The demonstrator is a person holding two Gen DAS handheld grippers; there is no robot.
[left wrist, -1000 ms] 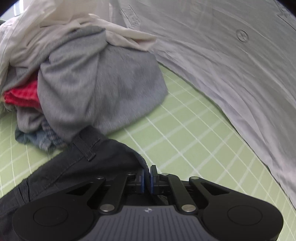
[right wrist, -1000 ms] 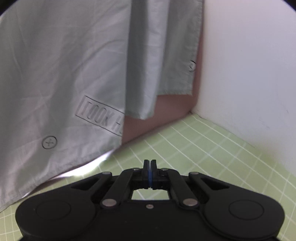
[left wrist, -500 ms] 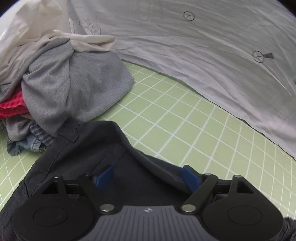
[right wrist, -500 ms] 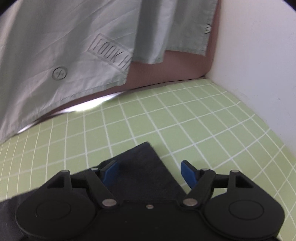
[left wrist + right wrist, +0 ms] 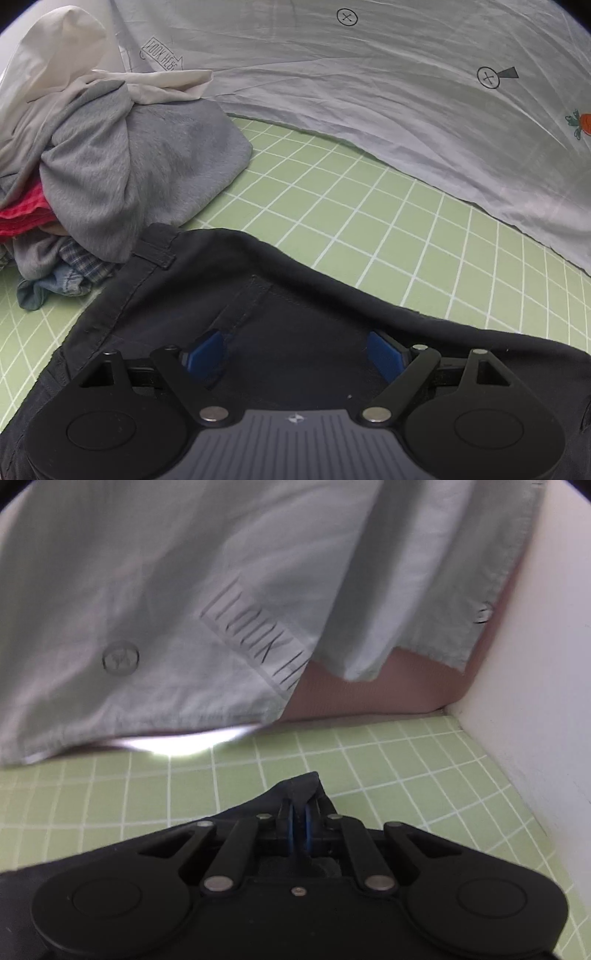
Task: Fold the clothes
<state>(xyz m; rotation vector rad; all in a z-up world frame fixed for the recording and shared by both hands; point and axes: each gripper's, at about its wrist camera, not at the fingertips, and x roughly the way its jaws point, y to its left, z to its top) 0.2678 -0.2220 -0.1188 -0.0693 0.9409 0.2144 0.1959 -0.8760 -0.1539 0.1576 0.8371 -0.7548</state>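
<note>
Black trousers (image 5: 295,790) apparently pinched, right gripper (image 5: 299,827)

We see soft, even indoor light in both fisheye views, with dark vignetted corners and grid lines bowing toward the edges. In the right wrist view the hanging pale sheet (image 5: 229,602) is motion-blurred, and a blown-out white glare (image 5: 173,744) sits under its hem. The left wrist view is sharp.

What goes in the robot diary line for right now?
left tool open over dark pants | right tool shut on pants corner | laundry pile waiting
</note>
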